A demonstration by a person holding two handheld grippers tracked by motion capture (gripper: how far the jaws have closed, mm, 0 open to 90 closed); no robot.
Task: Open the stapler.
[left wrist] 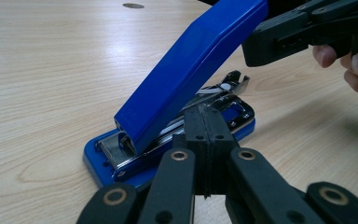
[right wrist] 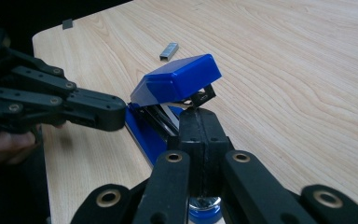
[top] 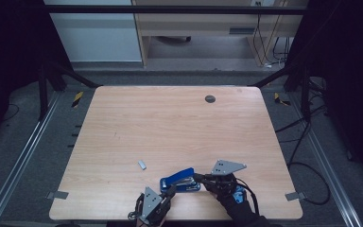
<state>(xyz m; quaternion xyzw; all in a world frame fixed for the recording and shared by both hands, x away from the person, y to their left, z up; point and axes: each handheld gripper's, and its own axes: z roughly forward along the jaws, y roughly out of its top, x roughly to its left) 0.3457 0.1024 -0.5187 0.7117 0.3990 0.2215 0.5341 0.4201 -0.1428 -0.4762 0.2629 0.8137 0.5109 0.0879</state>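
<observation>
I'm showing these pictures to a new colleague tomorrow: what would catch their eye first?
The blue stapler near the table's front edge, its top cover swung up and open. Both grippers sit right at it with jaws shut: the left gripper at one end, the right gripper at the other. A small strip of staples lies alone on the wood, left of the stapler in the high view.

High view fixed above the near edge of the table (top: 170, 118), facing forward and down, set well back, left gripper view close and low over the wood, right gripper view equally close from the opposite side, all three sharing the blue stapler (top: 182, 179) by the near edge
</observation>
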